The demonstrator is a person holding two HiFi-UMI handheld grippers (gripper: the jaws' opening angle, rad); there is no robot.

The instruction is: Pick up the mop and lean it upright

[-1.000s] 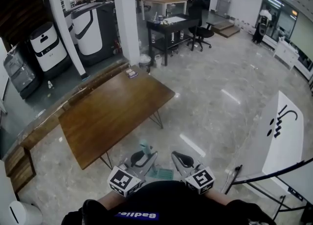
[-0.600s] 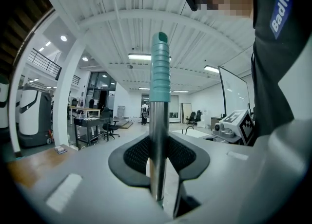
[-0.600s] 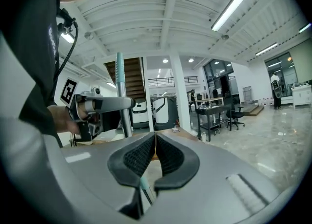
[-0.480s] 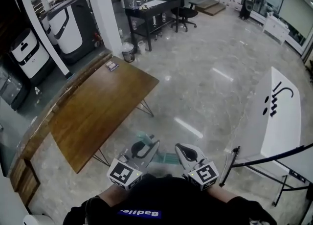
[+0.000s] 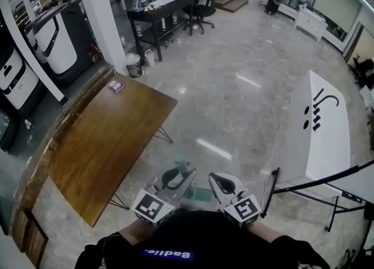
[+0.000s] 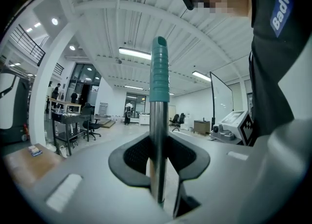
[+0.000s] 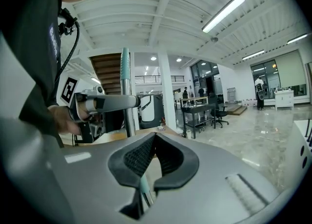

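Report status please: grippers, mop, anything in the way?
Left gripper shut on mop handle, handle upright. Right gripper shut, empty. Wooden table on the left.

Glossy marble floor (image 5: 234,86): wooden table (image 5: 99,145) at left with a small booklet (image 5: 116,86) on its far corner, white pillar (image 5: 102,16) and bin (image 5: 134,65) beyond, black table (image 5: 155,10) plus office chair (image 5: 201,10) further back, white panel (image 5: 324,127) at right.

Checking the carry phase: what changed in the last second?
The person walked on and turned: in the head view the wooden table slid left and the white table slid up. Nothing was taken hold of or let go. The left tool stays shut on the upright mop handle; the right tool stays beside it, holding nothing.
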